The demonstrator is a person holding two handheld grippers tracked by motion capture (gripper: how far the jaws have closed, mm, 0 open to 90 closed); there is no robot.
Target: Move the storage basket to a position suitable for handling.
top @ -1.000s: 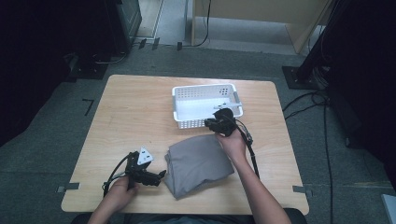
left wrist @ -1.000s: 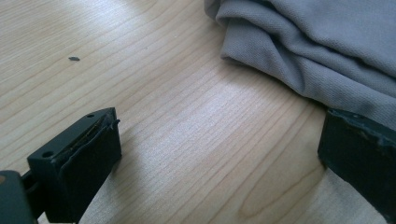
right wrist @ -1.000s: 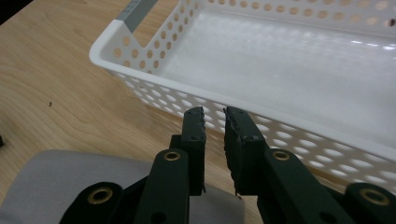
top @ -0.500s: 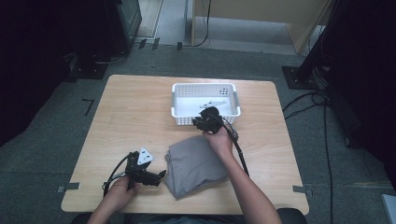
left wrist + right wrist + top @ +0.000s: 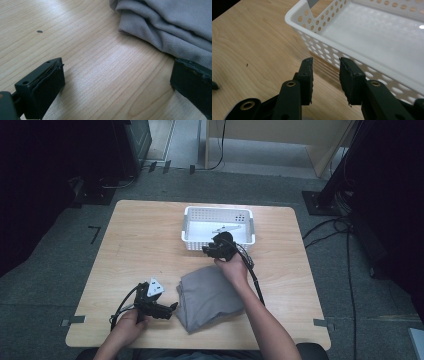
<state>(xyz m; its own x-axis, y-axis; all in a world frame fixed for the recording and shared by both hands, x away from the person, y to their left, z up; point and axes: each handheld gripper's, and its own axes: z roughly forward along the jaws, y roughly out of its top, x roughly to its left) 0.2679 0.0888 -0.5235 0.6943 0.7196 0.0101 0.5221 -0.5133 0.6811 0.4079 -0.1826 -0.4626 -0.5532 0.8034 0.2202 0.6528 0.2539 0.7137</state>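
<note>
On the pale wooden tabletop [image 5: 145, 240] a folded grey knit cloth [image 5: 210, 296] lies near the front edge, its long axis slanting from near-left toward far-right, with a white perforated plastic basket [image 5: 218, 226] just beyond it. The left gripper [image 5: 167, 309] sits just beside the cloth's left edge, jaws spread wide and holding nothing; in the left gripper view the layered folds [image 5: 172, 27] lie ahead and to one side, touching one jaw. The right gripper [image 5: 325, 70] hovers at the basket's near wall, jaws parted a little and empty. Judging by position, the left gripper is nearer the cloth's edge; bare tabletop stretches leftward.
</note>
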